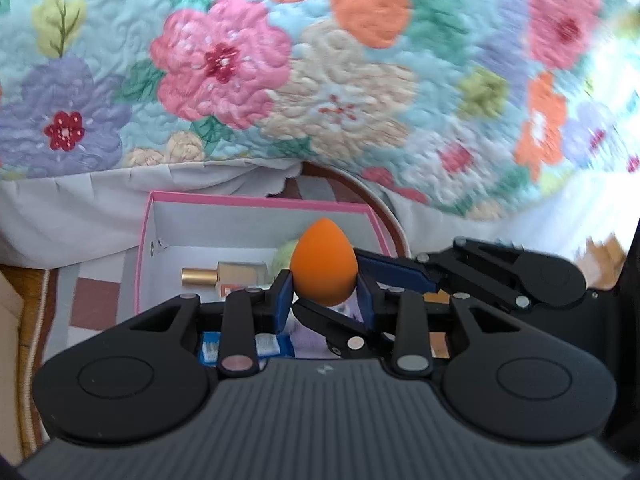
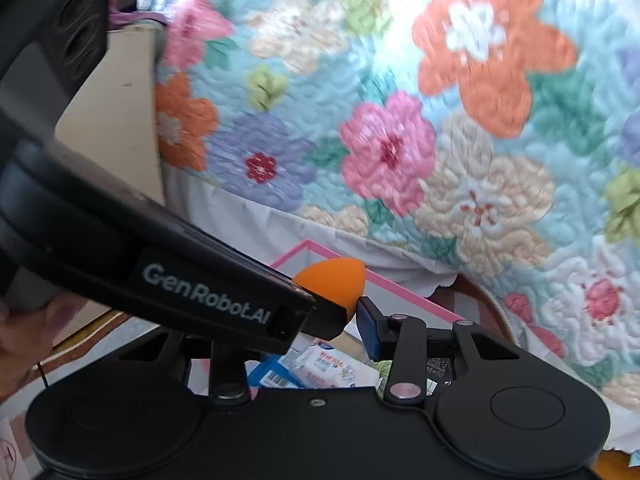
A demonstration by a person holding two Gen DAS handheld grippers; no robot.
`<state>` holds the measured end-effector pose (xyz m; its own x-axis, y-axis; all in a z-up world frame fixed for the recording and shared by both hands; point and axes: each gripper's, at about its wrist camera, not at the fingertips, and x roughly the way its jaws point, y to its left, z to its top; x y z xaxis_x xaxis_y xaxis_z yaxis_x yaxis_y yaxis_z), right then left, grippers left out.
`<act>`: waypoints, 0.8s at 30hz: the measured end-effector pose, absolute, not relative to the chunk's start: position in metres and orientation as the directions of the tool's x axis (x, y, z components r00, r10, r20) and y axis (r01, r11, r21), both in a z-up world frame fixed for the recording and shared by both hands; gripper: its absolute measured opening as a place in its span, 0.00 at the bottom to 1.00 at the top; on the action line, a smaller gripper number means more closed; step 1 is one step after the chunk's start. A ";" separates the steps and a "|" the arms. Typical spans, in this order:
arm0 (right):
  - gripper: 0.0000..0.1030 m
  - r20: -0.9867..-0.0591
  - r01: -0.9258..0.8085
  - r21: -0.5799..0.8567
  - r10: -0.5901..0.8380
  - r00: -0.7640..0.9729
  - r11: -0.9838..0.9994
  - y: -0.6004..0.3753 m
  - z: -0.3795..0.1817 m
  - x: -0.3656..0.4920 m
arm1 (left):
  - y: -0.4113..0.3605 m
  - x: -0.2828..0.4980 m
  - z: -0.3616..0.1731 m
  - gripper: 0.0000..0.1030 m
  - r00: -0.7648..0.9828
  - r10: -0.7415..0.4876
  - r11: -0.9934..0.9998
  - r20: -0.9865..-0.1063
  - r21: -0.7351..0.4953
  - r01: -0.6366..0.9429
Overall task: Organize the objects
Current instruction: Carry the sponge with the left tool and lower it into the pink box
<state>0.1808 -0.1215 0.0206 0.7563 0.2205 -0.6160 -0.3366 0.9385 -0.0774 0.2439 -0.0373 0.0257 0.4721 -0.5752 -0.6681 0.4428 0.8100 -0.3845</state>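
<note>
The orange sponge egg, likely light, soft and squashy, sits pinched at its broad base in the left claw, above the pink-rimmed box. The right claw stands partly open alongside, its hold unclear. Inside the box lies a gold-capped bottle.
</note>
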 end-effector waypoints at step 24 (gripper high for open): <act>0.45 -0.761 -0.226 0.239 0.326 0.560 0.944 -0.175 -0.093 0.294 | -0.071 0.340 -0.088 0.31 0.395 -0.550 0.835 -0.736 -0.501 0.227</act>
<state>0.2939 -0.1752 -0.0930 0.5602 0.3264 -0.7614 -0.2256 0.9445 0.2389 0.3403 -0.0705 -0.0877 0.3949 -0.5496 -0.7363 0.2272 0.8349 -0.5013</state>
